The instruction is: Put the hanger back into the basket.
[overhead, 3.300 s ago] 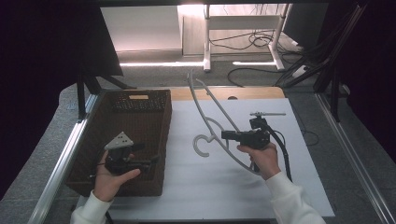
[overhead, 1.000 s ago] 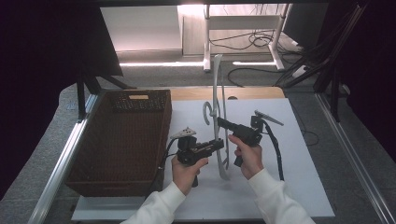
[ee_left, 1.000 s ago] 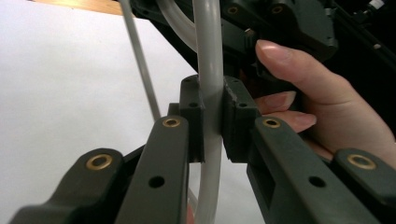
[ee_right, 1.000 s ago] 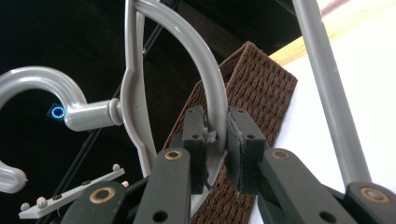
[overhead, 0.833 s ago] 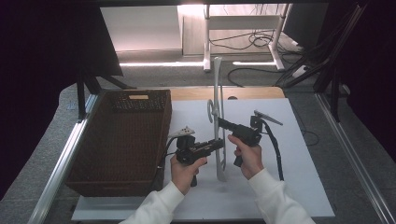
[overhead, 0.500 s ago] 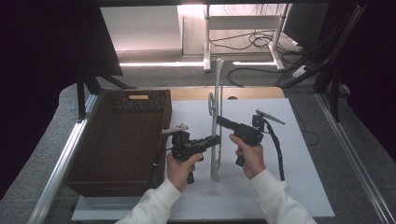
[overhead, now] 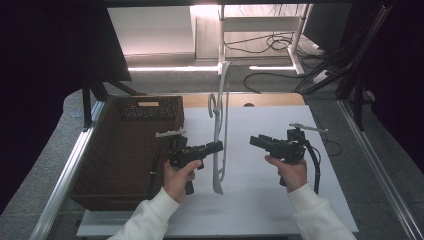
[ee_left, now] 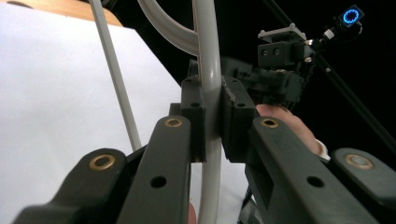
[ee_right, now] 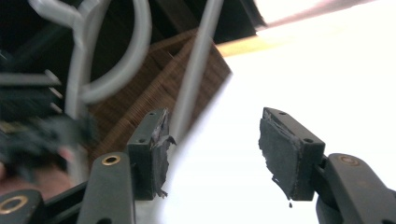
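Hanger (overhead: 218, 145), pale grey plastic, stands nearly on end over the middle of the white sheet (overhead: 260, 200) that covers the worktop, its hook toward the far edge. The left gripper (overhead: 214, 147) has its jaws clamped tight on one bar of it, about midway down; in the left gripper view the two pads pinch that bar (ee_left: 211, 93) from both sides, with a second thinner bar running free just beside them. The right gripper (overhead: 256, 140) is off the hanger, a clear gap of white sheet between its tips and the bars. Its jaws have just been opening and stand well apart with nothing between them; in the right gripper view the worn pads (ee_right: 280, 154) frame bare sheet, the hanger bars (ee_right: 194, 70) lying beyond the left-hand pad. A brown wicker basket (overhead: 125, 150) fills the left side of the worktop, its right wall near the left hand. Open sheet lies along the near edge and toward the right edge.
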Demonstrator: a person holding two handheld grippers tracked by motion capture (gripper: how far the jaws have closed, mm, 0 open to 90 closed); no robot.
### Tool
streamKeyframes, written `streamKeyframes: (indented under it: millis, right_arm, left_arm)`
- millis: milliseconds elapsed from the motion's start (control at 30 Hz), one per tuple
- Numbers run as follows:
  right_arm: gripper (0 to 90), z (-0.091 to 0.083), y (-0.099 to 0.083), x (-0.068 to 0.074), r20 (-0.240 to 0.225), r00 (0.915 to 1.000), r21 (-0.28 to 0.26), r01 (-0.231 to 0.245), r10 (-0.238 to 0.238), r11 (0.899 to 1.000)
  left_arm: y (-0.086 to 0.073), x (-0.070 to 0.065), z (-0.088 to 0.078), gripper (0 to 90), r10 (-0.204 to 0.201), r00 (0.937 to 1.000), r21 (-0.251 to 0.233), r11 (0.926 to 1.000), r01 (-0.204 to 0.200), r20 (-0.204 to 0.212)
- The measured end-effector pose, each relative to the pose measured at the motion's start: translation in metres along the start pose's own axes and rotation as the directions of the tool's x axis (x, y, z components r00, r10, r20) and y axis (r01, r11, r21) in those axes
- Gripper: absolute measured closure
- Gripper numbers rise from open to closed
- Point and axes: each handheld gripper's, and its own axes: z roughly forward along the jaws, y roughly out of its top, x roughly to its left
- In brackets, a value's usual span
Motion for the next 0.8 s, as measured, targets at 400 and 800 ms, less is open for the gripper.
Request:
streamKeyframes:
  millis: [400, 800]
  right_arm:
    - [37.7, -0.017, -0.019, -0.02, 0.125, 0.9839, 0.142, 0.109, -0.127, 0.984]
    - [37.5, -0.021, -0.021, -0.031, 0.154, 0.982, 0.142, 0.087, -0.109, 0.986]
  left_arm:
    - [0.017, -0.012, -0.04, 82.1, 0.027, 0.9996, 0.059, 0.9978, -0.028, 0.012]
    - [0.047, -0.018, -0.081, 82.2, 0.098, 0.9952, 0.084, 0.9917, -0.097, -0.003]
